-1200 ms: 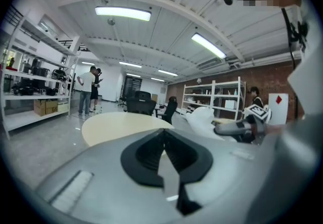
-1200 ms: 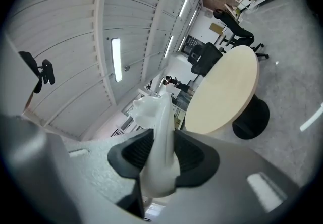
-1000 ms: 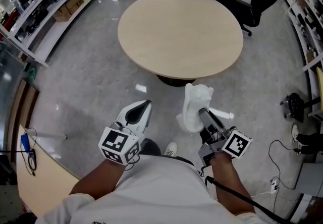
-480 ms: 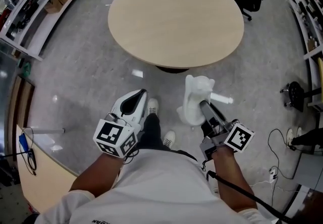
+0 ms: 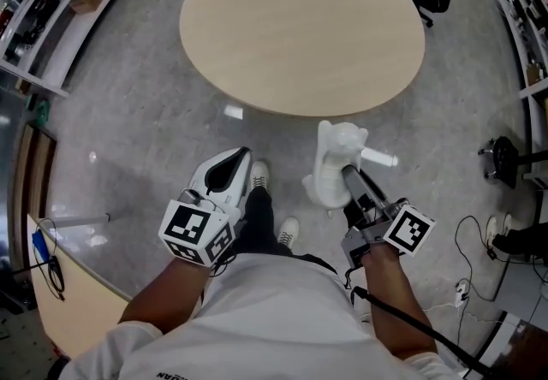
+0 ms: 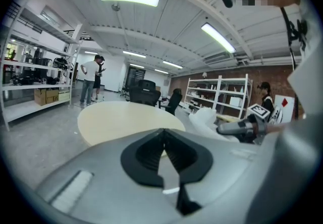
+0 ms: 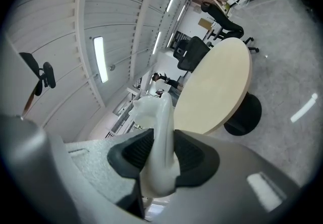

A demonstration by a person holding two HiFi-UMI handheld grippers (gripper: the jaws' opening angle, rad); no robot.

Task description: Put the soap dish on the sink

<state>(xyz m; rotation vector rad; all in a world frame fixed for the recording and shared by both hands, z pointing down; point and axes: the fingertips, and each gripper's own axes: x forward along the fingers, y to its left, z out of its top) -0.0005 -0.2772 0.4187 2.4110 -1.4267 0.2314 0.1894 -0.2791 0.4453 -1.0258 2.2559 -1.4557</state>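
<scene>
Since a second ago the round surface has filled more of the top of the head view, and its near rim now lies closer to both tools. The grey floor between the person and that rim has narrowed to match. Nothing stands on the surface, and no sink shows in any of the three views, so which way the drop-off spot lies cannot be told from here.

Below that, the person's white shirt fills the bottom of the head view, with one pale shoe showing between the arms.

The soap dish, a white moulded piece, is off the ground, carried just short of the surface's rim. It sticks out ahead of the right tool with its long axis running on from the jaws toward the surface, and a short white peg juts off to its right. The right gripper view shows the dark pads clamped on either side of the dish's thin lower edge.

The left tool hangs beside it, a little apart, its jaws pinched together at the tips on nothing.

So the carrying falls to the right hand alone, and the next move probably turns on finding the sink first.
</scene>
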